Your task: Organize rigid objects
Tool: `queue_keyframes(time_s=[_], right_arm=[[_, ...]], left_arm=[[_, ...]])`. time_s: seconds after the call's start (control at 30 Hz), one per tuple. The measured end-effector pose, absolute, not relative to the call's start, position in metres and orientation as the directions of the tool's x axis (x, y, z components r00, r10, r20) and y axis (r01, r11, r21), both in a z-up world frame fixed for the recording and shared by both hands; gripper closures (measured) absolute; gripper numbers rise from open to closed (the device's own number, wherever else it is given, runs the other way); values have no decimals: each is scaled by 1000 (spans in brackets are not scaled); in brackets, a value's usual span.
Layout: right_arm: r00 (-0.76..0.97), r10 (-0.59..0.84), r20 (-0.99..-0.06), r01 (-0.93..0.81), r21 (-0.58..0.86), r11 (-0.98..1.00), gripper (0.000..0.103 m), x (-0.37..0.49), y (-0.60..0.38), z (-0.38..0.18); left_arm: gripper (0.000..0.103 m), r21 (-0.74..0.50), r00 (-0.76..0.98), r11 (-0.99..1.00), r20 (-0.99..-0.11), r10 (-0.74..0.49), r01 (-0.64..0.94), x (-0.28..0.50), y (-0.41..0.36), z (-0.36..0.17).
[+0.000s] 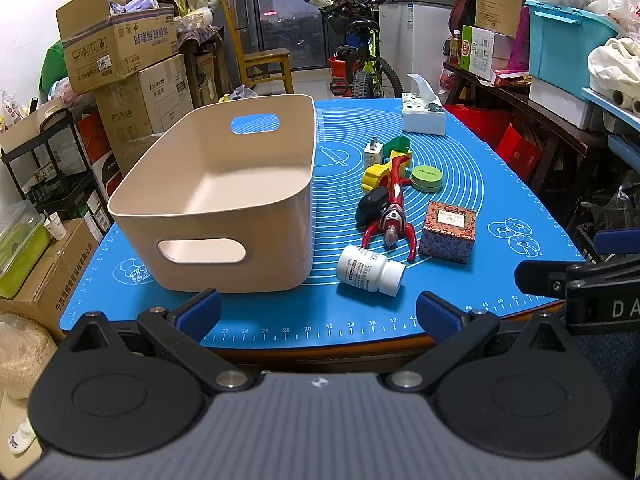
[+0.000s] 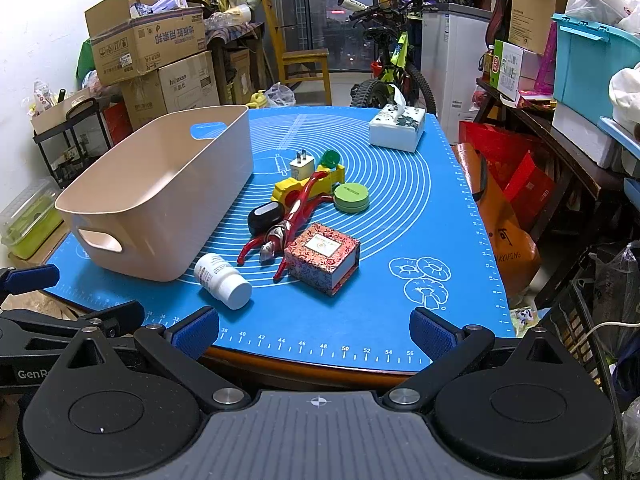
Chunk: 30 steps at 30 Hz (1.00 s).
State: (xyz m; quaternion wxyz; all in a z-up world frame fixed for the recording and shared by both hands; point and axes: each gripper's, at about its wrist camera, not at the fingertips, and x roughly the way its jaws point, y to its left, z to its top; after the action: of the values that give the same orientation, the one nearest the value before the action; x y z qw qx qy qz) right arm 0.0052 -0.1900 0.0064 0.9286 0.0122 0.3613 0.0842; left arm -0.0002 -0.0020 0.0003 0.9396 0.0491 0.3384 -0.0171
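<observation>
- The left gripper [image 1: 318,312] and the right gripper [image 2: 314,330] both hover at the near edge of the bench, fingers spread wide, holding nothing.
- A beige plastic bin with handle cut-outs [image 1: 224,200] stands empty on the left of the blue silicone mat [image 2: 400,208].
- A white pill bottle [image 2: 222,280] lies on its side just beside the bin, nearest the grippers.
- A patterned square box [image 2: 323,256] touches a red toy figure [image 2: 288,220]; bare mat lies to their right.

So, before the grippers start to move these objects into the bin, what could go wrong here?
The white pill bottle lies on its side close to the beige bin; a glancing pinch may roll it. The red figure lies in the tangle with the black case and yellow toy, so lifting it may drag them. Both the left gripper and right gripper are open, holding nothing.
</observation>
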Motion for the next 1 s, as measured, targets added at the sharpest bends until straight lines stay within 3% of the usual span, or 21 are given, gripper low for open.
queue_keyframes(time_s=[1.0], right_arm=[[723,165,-671,-151,80,985,2,6,-188,6]], left_arm=[[1,83,772,994,-635,0,69,1,-5,-2]])
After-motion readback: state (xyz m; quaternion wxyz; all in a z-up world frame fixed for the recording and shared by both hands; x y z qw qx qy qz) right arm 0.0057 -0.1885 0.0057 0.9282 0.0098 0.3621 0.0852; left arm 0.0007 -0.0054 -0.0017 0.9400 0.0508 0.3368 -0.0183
